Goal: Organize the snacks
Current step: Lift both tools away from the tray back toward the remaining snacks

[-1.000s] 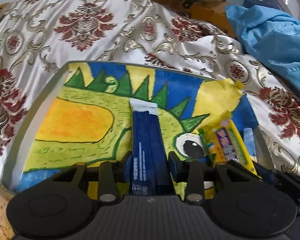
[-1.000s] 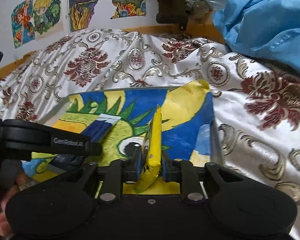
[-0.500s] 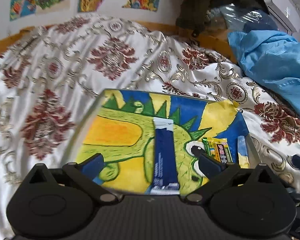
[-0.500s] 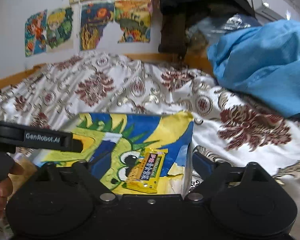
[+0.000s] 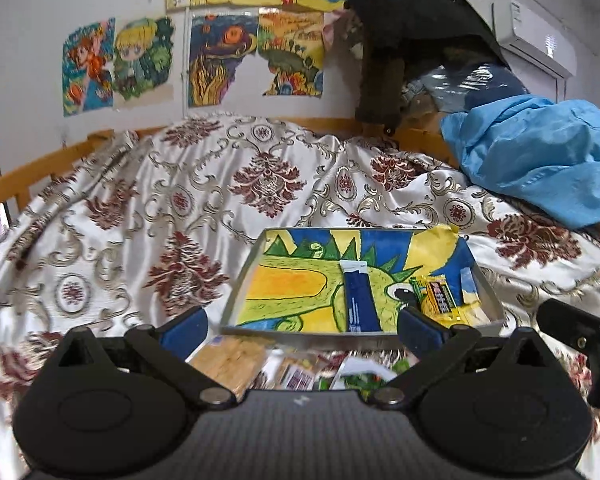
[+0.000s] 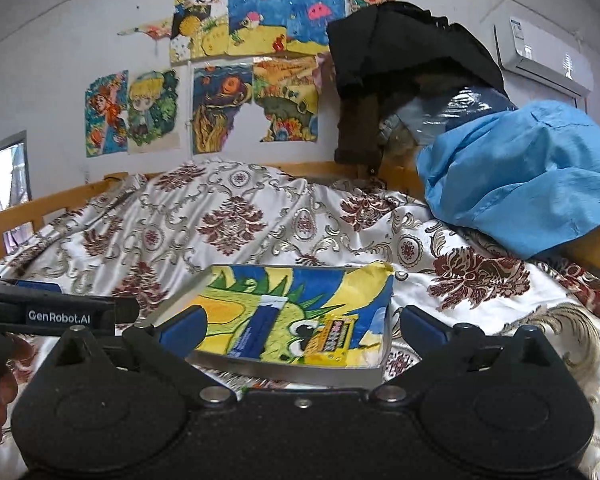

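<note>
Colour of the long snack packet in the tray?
Dark blue with a white end, the long packet; clearest in the left wrist view.

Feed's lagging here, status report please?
Left gripper open, empty. Right gripper open, empty. Blue packet and yellow snack bar lie in tray. Nothing blocking.

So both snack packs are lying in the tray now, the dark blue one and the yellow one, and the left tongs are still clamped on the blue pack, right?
Not quite. The dark blue pack and the yellow pack do lie in the tray, but the left tongs are wide open and grip nothing. The left wrist view shows the blue pack lying free, beyond the fingertips.
</note>
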### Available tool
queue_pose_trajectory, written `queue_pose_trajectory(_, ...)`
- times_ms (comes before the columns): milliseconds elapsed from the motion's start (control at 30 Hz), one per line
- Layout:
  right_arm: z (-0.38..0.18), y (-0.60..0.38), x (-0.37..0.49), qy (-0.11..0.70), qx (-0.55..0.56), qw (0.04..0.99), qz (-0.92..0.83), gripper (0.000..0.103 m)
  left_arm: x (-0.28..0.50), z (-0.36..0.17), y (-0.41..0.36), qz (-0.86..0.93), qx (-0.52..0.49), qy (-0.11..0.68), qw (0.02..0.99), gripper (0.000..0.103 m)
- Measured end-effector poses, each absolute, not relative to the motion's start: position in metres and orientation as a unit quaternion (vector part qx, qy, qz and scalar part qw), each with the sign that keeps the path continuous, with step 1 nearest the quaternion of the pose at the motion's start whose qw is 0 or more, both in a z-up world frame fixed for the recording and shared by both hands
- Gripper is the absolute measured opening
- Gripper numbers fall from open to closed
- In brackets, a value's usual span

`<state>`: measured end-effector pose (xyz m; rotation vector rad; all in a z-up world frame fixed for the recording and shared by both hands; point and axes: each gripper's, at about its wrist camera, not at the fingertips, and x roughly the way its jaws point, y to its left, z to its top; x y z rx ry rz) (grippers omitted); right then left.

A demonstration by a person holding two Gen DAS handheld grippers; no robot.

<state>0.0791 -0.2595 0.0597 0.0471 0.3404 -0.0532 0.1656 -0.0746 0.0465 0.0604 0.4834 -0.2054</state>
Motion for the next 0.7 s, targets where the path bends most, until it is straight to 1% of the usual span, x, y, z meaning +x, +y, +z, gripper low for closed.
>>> queue_pose_trajectory(167,0.061,-0.238,0.036,0.155,0.013,0.988,-0.025,0.102,0.118,0.047,-0.059,-0.098,0.045,0.218,0.970,0.103)
queue_pose_trajectory(367,0.055,-0.219,0.000,0.171,0.016,0.985,-0.017,0.102,0.076,0.040,-0.042,-0.096,0.052,0.228,0.967,0.103)
queue_pose_trajectory(700,0.038,-0.201,-0.039,0.191,0.000,0.981,-0.021,0.102,0.045,0.028,-0.013,-0.085,0.077,0.254,0.960,0.103)
